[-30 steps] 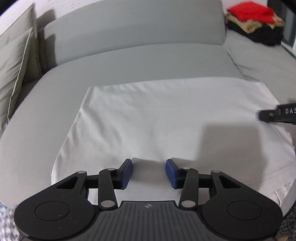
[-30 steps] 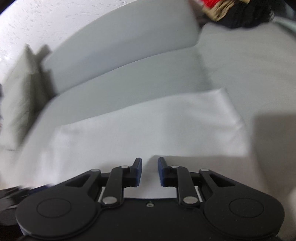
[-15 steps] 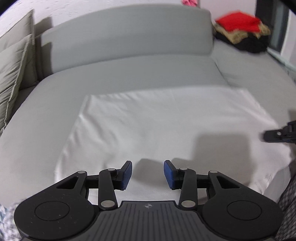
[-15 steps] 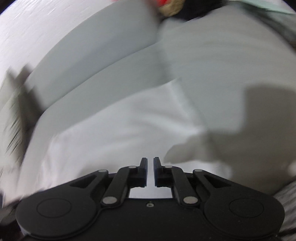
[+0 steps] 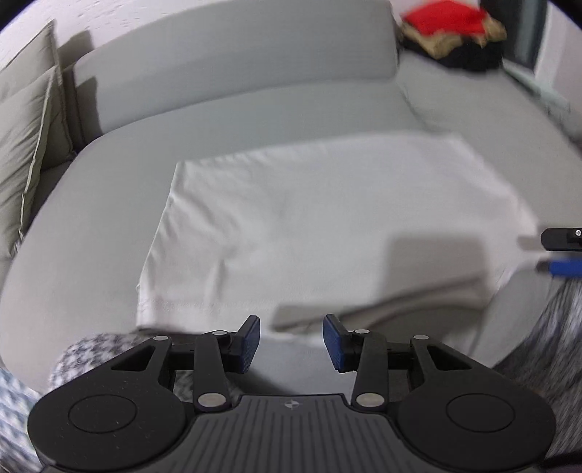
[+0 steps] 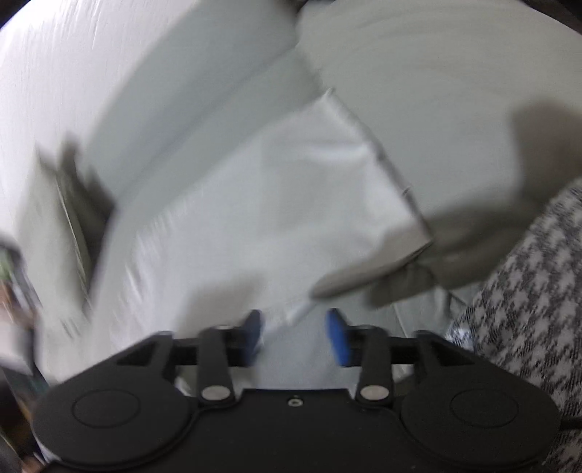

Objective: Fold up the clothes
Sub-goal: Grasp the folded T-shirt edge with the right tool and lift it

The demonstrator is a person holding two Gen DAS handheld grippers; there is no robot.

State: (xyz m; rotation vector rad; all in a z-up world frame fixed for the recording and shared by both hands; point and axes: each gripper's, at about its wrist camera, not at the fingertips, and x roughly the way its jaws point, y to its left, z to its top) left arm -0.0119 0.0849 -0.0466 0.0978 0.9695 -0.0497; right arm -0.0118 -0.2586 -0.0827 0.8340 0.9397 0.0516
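A white garment [image 5: 327,225] lies folded flat in a rough rectangle on the grey sofa seat [image 5: 91,225]. My left gripper [image 5: 293,340] is open, its blue pads just off the garment's near edge with nothing between them. My right gripper [image 5: 560,253] shows at the far right of the left wrist view, at the garment's right corner. In the blurred right wrist view the right gripper [image 6: 294,333] stands open, and a thin corner of the white garment [image 6: 298,203] reaches into the gap between its pads.
A pile of red, tan and black clothes [image 5: 451,32] sits at the sofa's back right. Beige cushions [image 5: 25,120] lean at the left. The sofa backrest [image 5: 236,62] curves behind. Houndstooth fabric [image 6: 527,291] lies close on the right, and houndstooth fabric [image 5: 91,349] also lies below the left gripper.
The left gripper has drawn back from over the garment to its near edge. The right gripper, nearly shut half a second ago, has opened wide and swung to the garment's right corner.
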